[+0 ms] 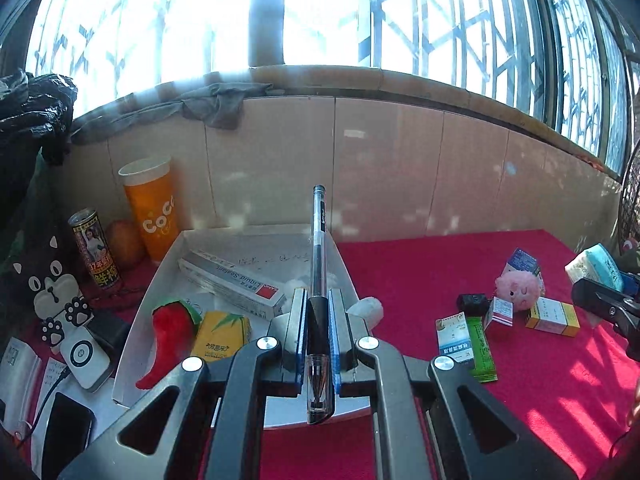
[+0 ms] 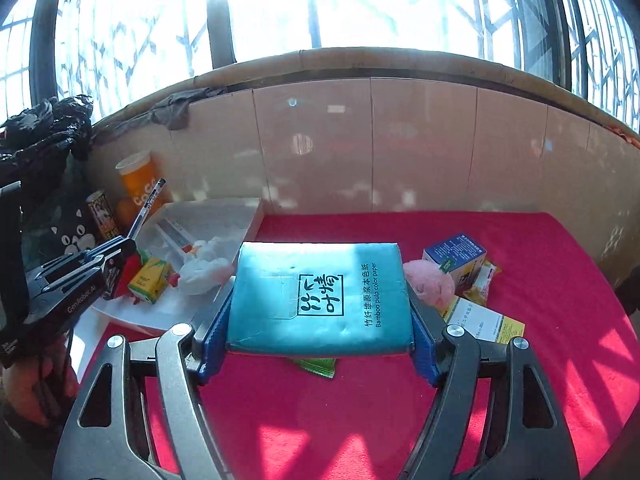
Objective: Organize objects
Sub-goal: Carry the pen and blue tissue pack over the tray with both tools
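My left gripper (image 1: pixel 319 298) is shut on a clear black-ink pen (image 1: pixel 319 236). The pen points forward along the fingers, over the near edge of a white tray (image 1: pixel 146 304). In the tray lie a sealant box (image 1: pixel 236 284), a red chili plush (image 1: pixel 172 328) and a yellow tissue pack (image 1: pixel 222 336). My right gripper (image 2: pixel 320 280) is shut on a teal bamboo-paper tissue pack (image 2: pixel 280 284), held flat above the red cloth (image 2: pixel 320 420). The right wrist view shows the left gripper (image 2: pixel 86 270) with the pen (image 2: pixel 146 212) at the left, over the tray (image 2: pixel 224 216).
A pink plush (image 1: pixel 518 288), several small medicine boxes (image 1: pixel 552 316) and a green sachet (image 1: pixel 482 352) lie on the red cloth at right. An orange CoCo cup (image 1: pixel 154 208), a can (image 1: pixel 94 252), a power bank (image 1: pixel 84 356) and a phone (image 1: pixel 66 432) crowd the left. A tiled wall stands behind.
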The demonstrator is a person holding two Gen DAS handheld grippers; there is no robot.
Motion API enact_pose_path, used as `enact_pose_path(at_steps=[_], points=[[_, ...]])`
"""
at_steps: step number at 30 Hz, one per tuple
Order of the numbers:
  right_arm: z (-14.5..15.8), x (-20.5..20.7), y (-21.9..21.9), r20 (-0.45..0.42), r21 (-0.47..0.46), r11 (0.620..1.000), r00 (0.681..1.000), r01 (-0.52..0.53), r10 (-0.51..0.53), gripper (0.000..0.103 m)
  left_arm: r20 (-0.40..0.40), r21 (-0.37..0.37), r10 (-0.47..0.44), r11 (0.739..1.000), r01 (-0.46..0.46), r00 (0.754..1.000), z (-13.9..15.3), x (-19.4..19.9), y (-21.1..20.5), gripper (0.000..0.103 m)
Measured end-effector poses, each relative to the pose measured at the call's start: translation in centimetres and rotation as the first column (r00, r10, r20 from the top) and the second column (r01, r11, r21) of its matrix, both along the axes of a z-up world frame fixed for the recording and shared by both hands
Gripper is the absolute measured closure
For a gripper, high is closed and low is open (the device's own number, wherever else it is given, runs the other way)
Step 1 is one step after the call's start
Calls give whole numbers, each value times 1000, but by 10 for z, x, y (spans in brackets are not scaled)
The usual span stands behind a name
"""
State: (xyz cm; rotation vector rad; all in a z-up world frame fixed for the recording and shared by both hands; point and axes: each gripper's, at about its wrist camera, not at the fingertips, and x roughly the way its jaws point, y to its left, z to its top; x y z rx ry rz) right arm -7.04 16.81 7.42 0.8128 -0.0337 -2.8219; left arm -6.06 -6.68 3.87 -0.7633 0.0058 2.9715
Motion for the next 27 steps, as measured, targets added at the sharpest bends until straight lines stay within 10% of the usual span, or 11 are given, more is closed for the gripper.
enact_pose_path(at_steps=[27], points=[[24, -24, -124, -30, 59, 971, 972, -232, 234, 29, -14, -7, 216, 976, -216, 976, 3, -14, -96, 95]])
